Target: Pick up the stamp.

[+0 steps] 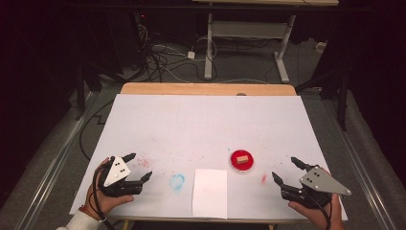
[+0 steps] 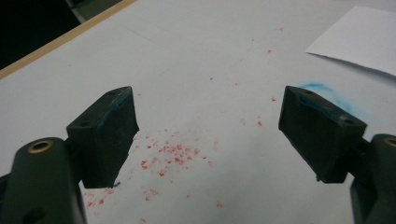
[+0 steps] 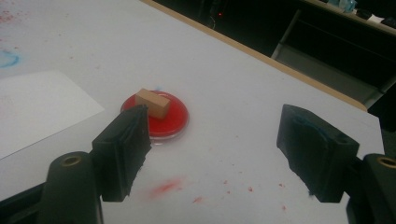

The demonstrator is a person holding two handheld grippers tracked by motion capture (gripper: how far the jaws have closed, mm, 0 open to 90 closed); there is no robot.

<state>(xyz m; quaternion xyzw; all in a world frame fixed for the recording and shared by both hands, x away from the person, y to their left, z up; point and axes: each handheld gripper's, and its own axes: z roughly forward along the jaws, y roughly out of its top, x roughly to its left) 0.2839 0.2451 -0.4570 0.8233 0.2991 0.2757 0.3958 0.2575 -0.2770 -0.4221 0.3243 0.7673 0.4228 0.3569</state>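
Table covered with white sheet (image 1: 206, 120). Small tan wooden block (image 1: 242, 157) sat in a round red dish (image 1: 241, 162), just right of the table's middle, toward the near edge.

Right gripper (image 1: 286, 172) was held near the table's near right corner, jaws standing wide apart, nothing between them. Dish and block lay to its left and slightly farther off, apart from it, no contact. In the right gripper view the block (image 3: 152, 103) sat level on the dish (image 3: 173, 119), showing just past the tip of the picture-left jaw; bare sheet between the jaws. A red smear (image 3: 166, 186) lay on the sheet close under that jaw.

Left gripper (image 1: 139, 166) was near the near left corner, well apart from the dish, jaws likewise spread, holding nothing. Scattered red specks (image 2: 170, 156) lay between its jaws in the left gripper view.

A blue smudge (image 1: 177, 181) and a loose white paper sheet (image 1: 209, 192) lay between the two grippers along the near edge.
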